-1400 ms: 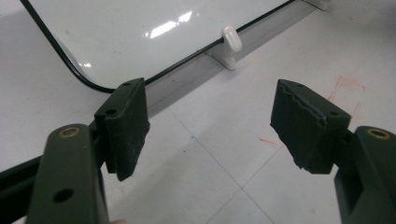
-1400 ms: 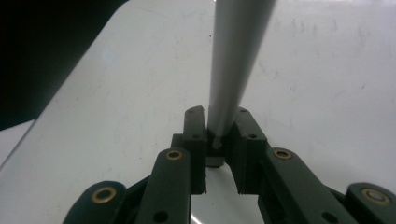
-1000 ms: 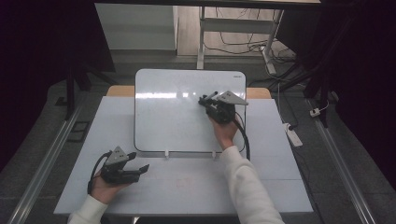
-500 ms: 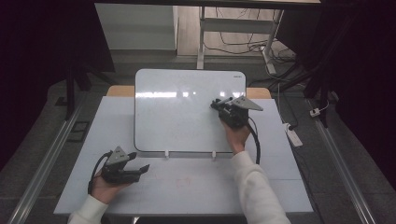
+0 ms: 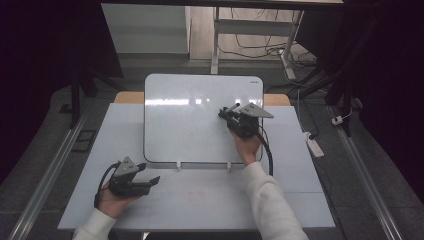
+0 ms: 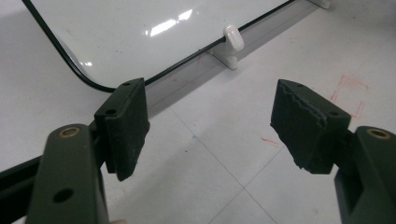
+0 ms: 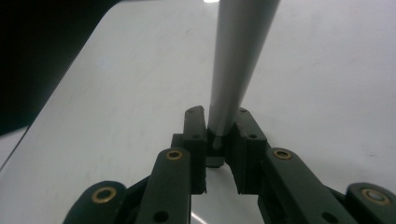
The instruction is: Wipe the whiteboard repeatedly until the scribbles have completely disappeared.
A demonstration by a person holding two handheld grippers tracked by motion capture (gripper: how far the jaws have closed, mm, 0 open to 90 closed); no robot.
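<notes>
One marker [image 7: 238, 60] is clamped in the right gripper [image 5: 231, 116] over the single whiteboard [image 5: 185, 120] at the counter's [image 5: 200, 200] far edge; left gripper [image 5: 150, 181], jaws apart, rests near the bare front-left corner.

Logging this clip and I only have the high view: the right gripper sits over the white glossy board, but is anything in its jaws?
Observer: Yes. The right gripper is shut on a slim grey marker-like stick that points away toward the white glossy board.
Operator: And the left gripper?
Observer: The left gripper stands open with nothing between its jaws, above the white table.
Operator: What lies ahead of it?
Observer: The board's black-edged rounded corner and a small white plastic clip at its lower edge.
</notes>
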